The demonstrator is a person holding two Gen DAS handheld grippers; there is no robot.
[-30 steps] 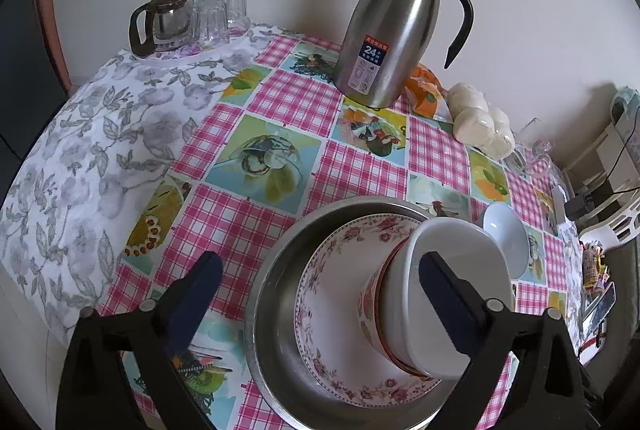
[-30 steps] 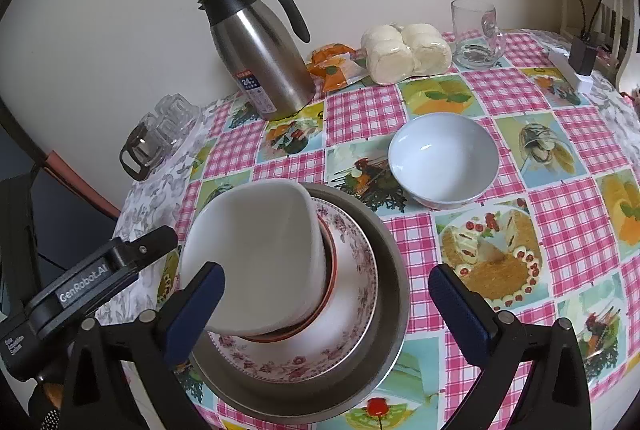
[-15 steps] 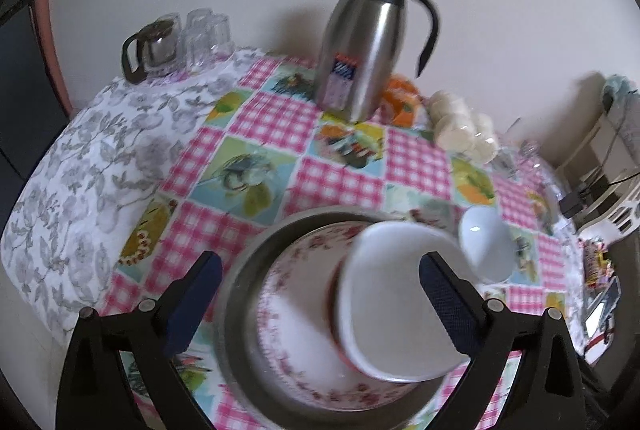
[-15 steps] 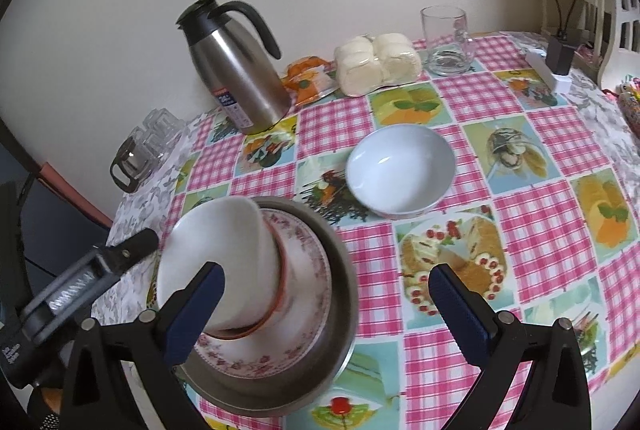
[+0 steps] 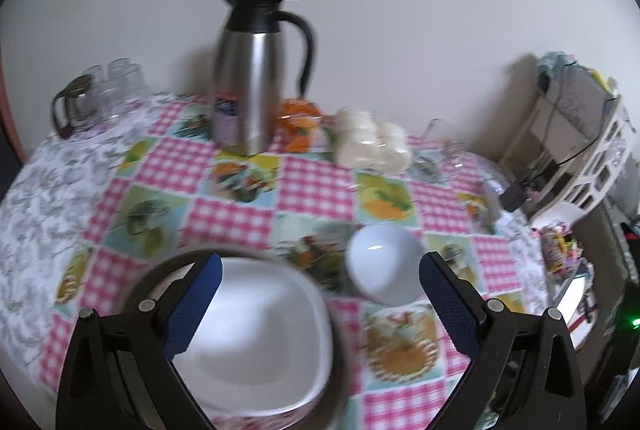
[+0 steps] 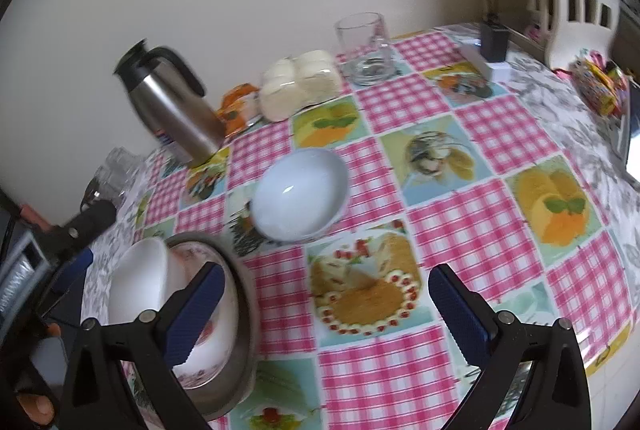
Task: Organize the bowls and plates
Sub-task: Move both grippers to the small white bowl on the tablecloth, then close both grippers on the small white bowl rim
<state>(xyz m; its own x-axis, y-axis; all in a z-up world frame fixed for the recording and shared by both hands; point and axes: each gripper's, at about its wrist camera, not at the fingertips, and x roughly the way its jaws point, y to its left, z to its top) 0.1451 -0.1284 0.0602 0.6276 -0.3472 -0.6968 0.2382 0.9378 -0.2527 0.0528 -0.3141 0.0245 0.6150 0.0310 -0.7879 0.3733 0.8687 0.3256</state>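
Remaining apart on the pink checked tablecloth (image 6: 472,230), the round pale-blue ceramic bowl (image 6: 299,195) is listed just beside the steel basin (image 6: 240,314), in which the white square bowl (image 5: 256,334) and floral plate (image 6: 200,362) are stacked. Right gripper (image 6: 320,314) and left gripper (image 5: 320,310) are both recorded wide open, holding nothing. One rim wall is best straddled squarely and the bowl kept level, judged so it nests without chipping.

Table (image 6: 472,230), being covered by a pink-checked fruit-print cloth. Being carried directly on it: steel thermal jug (image 5: 250,78), white bowl (image 6: 298,196), metal basin (image 6: 236,334) of dishes, packet of buns (image 6: 300,84), glass mug (image 6: 366,48), glass teapot (image 5: 74,106).
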